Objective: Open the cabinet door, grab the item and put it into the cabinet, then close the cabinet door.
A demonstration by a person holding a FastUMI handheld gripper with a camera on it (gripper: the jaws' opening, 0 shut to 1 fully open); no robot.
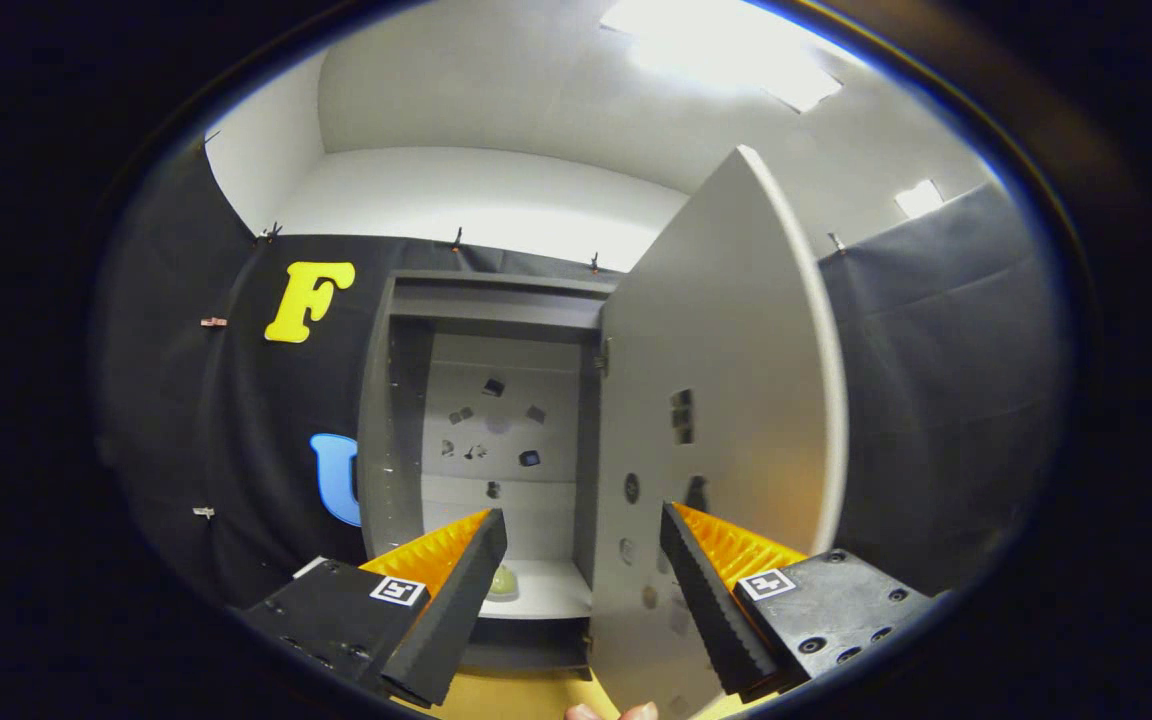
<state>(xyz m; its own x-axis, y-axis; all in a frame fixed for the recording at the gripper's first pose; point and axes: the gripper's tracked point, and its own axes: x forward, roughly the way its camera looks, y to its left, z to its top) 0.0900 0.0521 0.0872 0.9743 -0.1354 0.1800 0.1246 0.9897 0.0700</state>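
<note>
Both fingers (481, 585) of the gripper (584, 610) stand spread wide apart, with nothing held between them. Each is a dark wedge with a ribbed inner face and an orange back, fixed on a black block that carries a small square marker. Between the two tips the view runs straight into the open cabinet (486, 450).

Just ahead of the right finger hangs the cabinet door (726, 400), swung out on its hinges toward the gripper so that its grey inner face shows; its lower edge reaches down between the fingers, close to the right one, though whether it touches cannot be told. Small dark patches and round marks dot that face.

Beyond the left finger, on the white shelf (546, 590) in the lower part of the cabinet, sits a small pale green rounded item (503, 582), partly hidden behind the left fingertip; it lies near the shelf's left end, toward its front edge. The back wall of the cabinet above it carries several small dark marks.

Below the fingers a strip of yellowish desk (526, 695) shows, and two fingertips of a person's hand (613, 712) peek in at its near edge. Black cloth surrounds the cabinet on both sides, with a white wall and bright ceiling lights above.
</note>
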